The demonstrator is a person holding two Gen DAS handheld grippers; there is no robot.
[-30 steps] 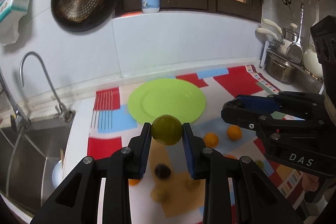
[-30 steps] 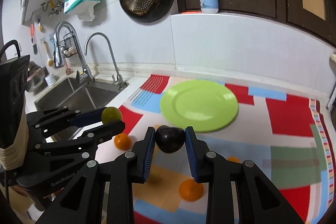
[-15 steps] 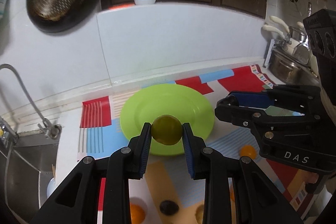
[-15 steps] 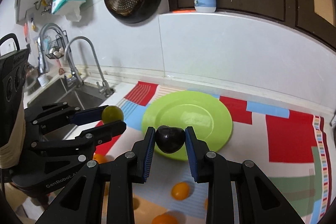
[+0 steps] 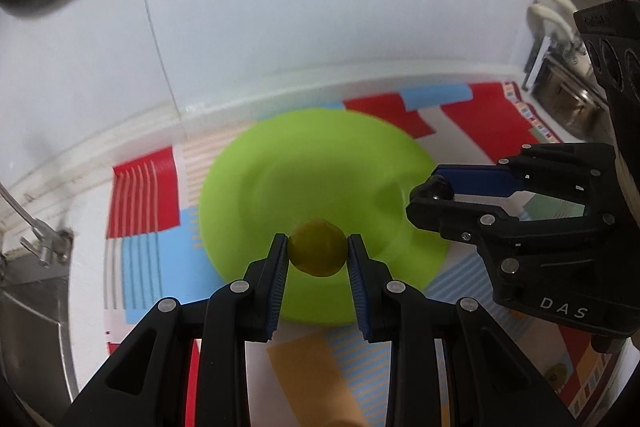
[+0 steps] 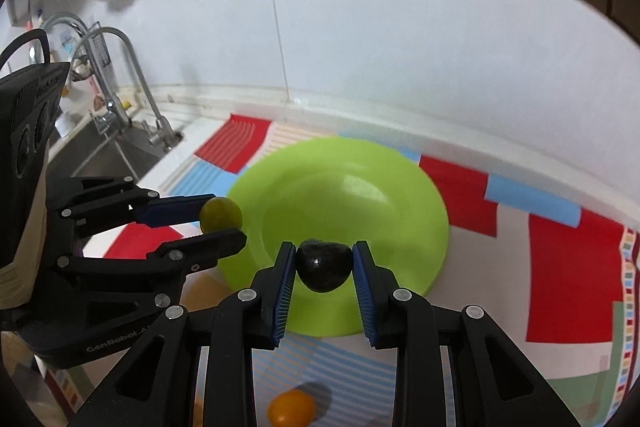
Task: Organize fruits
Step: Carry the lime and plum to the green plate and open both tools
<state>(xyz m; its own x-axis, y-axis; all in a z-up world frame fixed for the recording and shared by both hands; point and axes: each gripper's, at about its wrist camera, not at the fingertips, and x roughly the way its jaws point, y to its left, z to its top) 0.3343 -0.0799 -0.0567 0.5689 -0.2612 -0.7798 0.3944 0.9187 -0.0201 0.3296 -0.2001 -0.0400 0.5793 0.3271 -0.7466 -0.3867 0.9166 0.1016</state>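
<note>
Carrying two fruits at once toward the green plate (image 6: 400, 187) on the patterned mat (image 6: 568, 267): the left gripper (image 5: 318, 253) is clamping a yellow-green fruit (image 5: 318, 247) above the plate's near rim, while the right gripper (image 6: 324, 265) is clamping a dark fruit (image 6: 324, 265) over the same rim. An orange fruit (image 6: 291, 407) is lying on the mat near its front edge. The delivery step appears to be in hand; next, each gripper likely needs lowering and opening over bare plate, the fruits apart.
</note>
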